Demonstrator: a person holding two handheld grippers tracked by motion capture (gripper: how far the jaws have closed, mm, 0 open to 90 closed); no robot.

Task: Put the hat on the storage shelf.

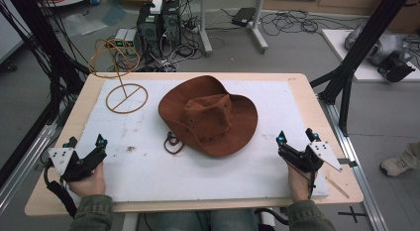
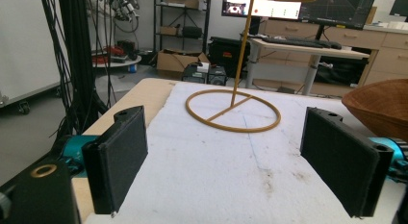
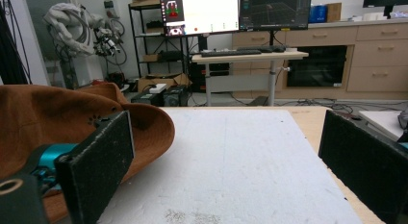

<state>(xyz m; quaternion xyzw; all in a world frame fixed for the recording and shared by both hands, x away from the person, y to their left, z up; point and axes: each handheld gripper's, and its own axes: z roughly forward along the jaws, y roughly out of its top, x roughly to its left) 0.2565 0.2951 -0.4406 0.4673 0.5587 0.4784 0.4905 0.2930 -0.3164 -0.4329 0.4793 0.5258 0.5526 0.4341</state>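
Both grippers idle at the bottom of the high view: left gripper point(image 1: 88, 147) lower left, right gripper point(image 1: 297, 137) lower right, jaws spread on both, nothing between them. Own views agree: left gripper point(image 2: 226, 161) and right gripper point(image 3: 226, 171) each frame bare white pad point(image 1: 148, 166).

Hat point(image 1: 208, 119) sits crown up at center frame, slightly right, on the pad. Stand point(image 1: 127, 98) is upper left of the pad: ring base flat, thin post up to a wire loop. I read the job as hat onto stand.

Risks as I see them:
1. Stand looks light and top-heavy. Hat dropped off-center or a jaw clipping the post would likely tip it.
2. Brim is soft. A 1-sided pinch would probably let the hat fold and sag, so it catches the loop instead of settling.
3. Cord point(image 1: 173, 143) trails off the near brim, lower left of the hat. It could snag a jaw or drag on the pad.
4. Left gripper is closest to the stand, so a wide swing risks the base.

Hard to read:
- Top loop is cut off at the upper edge of the left gripper view; in the high view it blends into floor cables.
- Hat point(image 3: 57, 118) is half hidden behind the left-hand jaw in the right gripper view, only an edge point(image 2: 380, 106) at far right in the left one.
- Can't tell if the base is fixed to the pad.
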